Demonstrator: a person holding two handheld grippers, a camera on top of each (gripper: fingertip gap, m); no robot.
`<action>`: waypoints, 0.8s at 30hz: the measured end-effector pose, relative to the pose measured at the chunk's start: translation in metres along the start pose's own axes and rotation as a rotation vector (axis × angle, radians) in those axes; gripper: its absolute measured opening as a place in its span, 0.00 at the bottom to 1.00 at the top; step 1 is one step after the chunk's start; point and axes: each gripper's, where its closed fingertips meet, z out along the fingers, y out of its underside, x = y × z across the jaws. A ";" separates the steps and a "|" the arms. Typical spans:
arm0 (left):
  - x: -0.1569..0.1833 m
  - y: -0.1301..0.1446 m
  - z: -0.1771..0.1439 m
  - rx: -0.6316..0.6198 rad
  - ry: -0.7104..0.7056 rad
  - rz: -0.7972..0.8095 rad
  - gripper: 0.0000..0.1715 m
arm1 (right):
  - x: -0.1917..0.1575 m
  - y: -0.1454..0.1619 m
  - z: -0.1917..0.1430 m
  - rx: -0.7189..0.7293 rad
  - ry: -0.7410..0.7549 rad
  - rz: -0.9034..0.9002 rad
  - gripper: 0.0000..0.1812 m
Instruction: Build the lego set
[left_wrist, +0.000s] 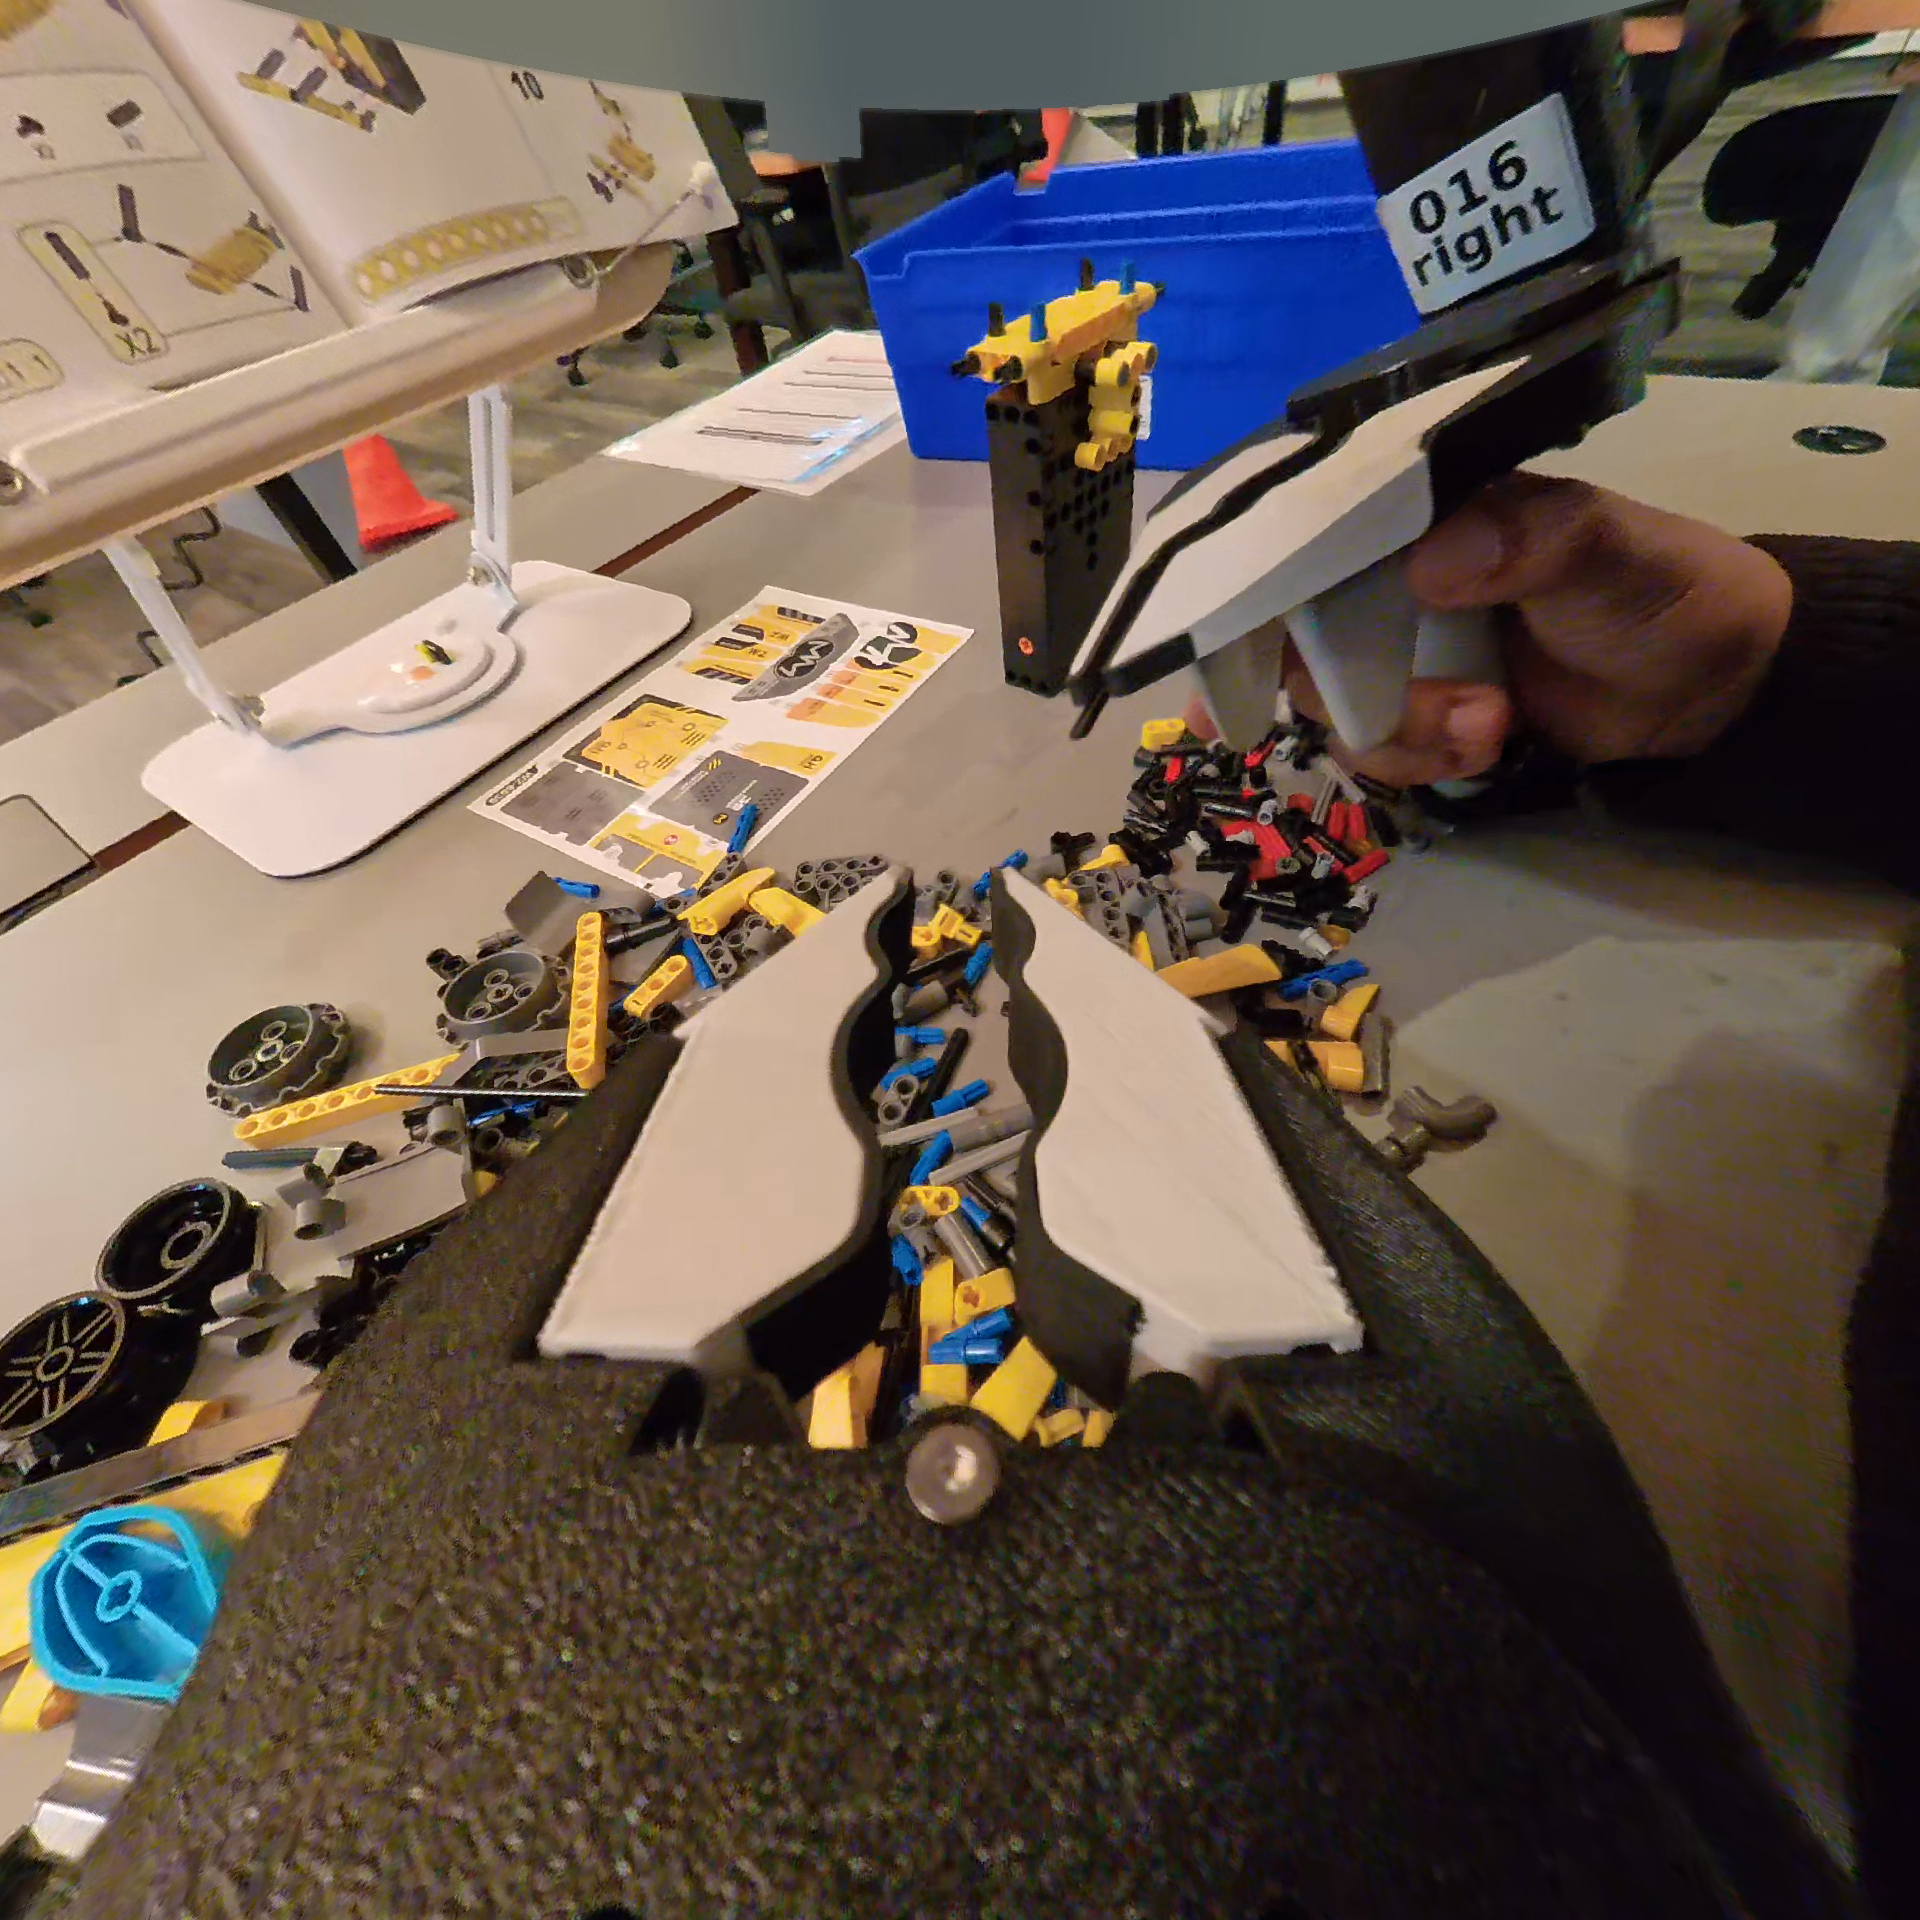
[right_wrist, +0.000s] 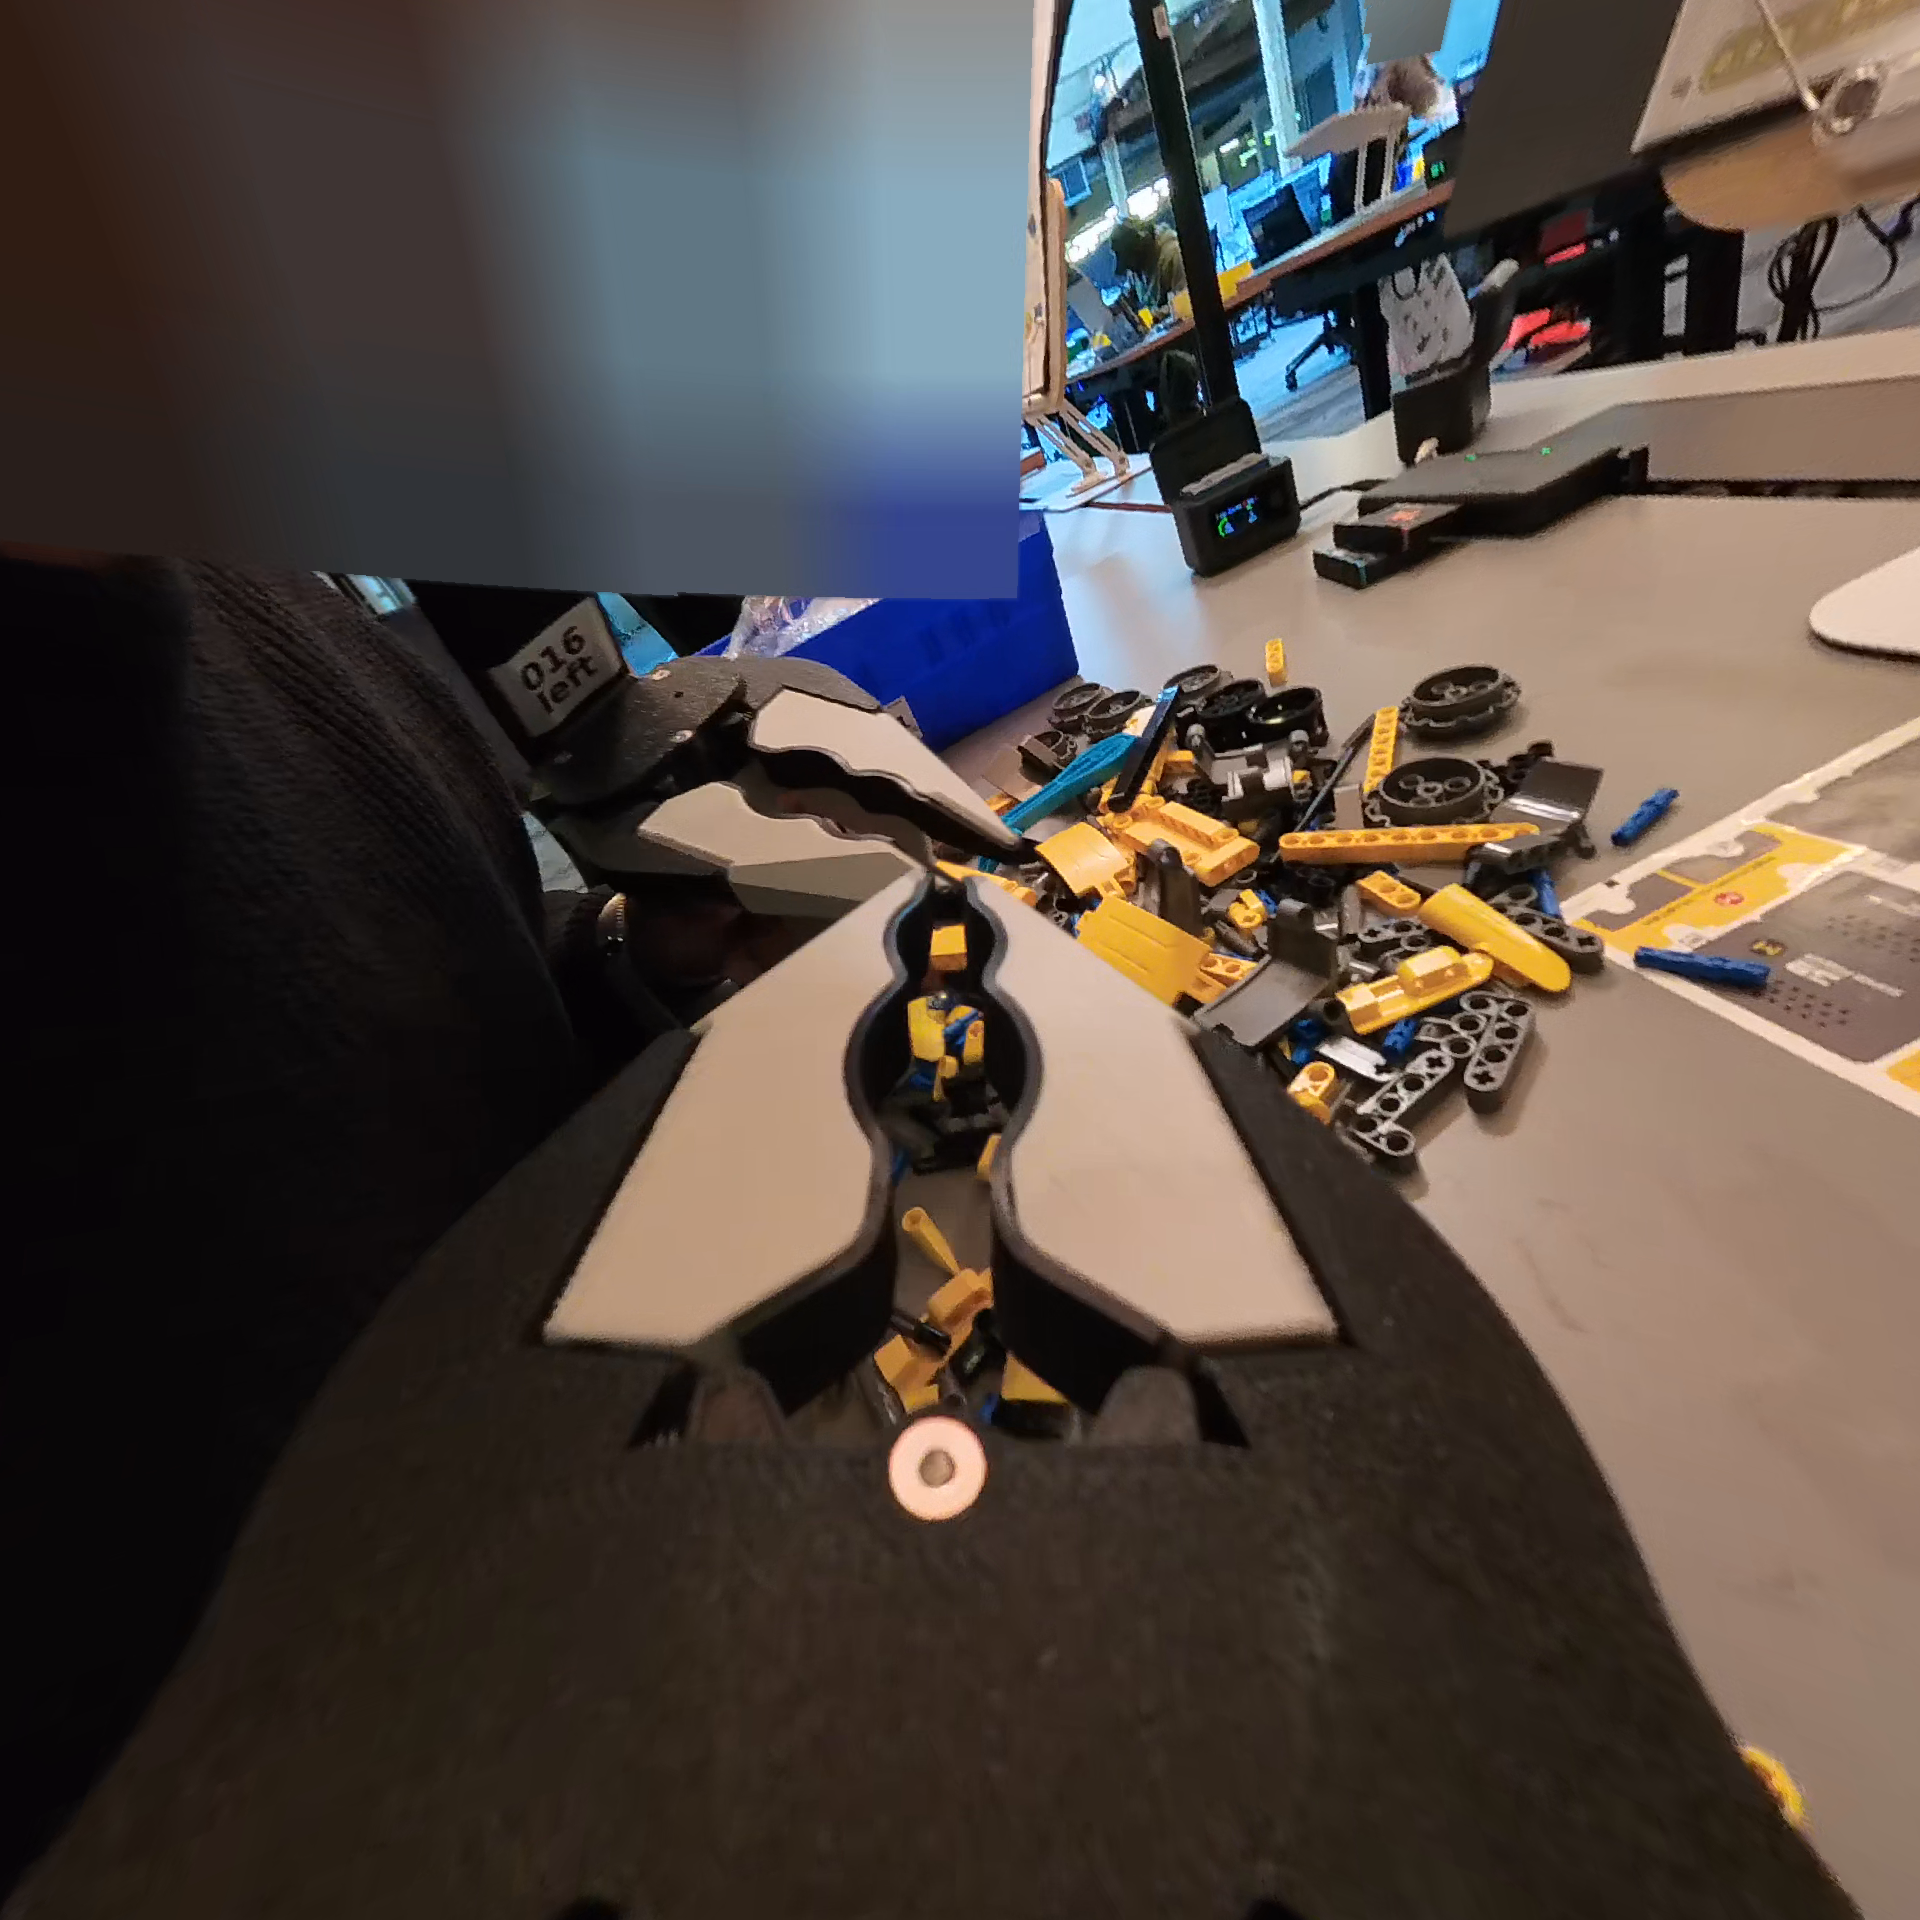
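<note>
A grey table (left_wrist: 1662, 1195) carries a loose heap of yellow, black, grey and blue building pieces (left_wrist: 935, 1039) near its near edge. Beyond the heap lie a sticker sheet (left_wrist: 717, 748) and a white stand base (left_wrist: 416, 717); a blue bin (left_wrist: 1174, 312) and a paper sheet (left_wrist: 769, 416) sit toward the far edge.

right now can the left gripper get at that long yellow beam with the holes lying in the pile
Probably yes. The left gripper is open above the pile, and the yellow beam lies on top just left of its fingertips, nothing covering it.
</note>
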 end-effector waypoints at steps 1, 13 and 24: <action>0.000 0.000 0.000 -0.001 0.001 -0.006 0.08 | 0.000 0.000 0.000 -0.001 -0.001 -0.005 0.02; -0.004 0.001 0.000 -0.001 0.005 -0.048 0.09 | 0.001 0.003 0.002 -0.017 0.000 -0.006 0.02; -0.004 -0.004 -0.003 0.015 0.002 -0.060 0.09 | -0.008 -0.002 0.000 -0.019 0.026 -0.079 0.02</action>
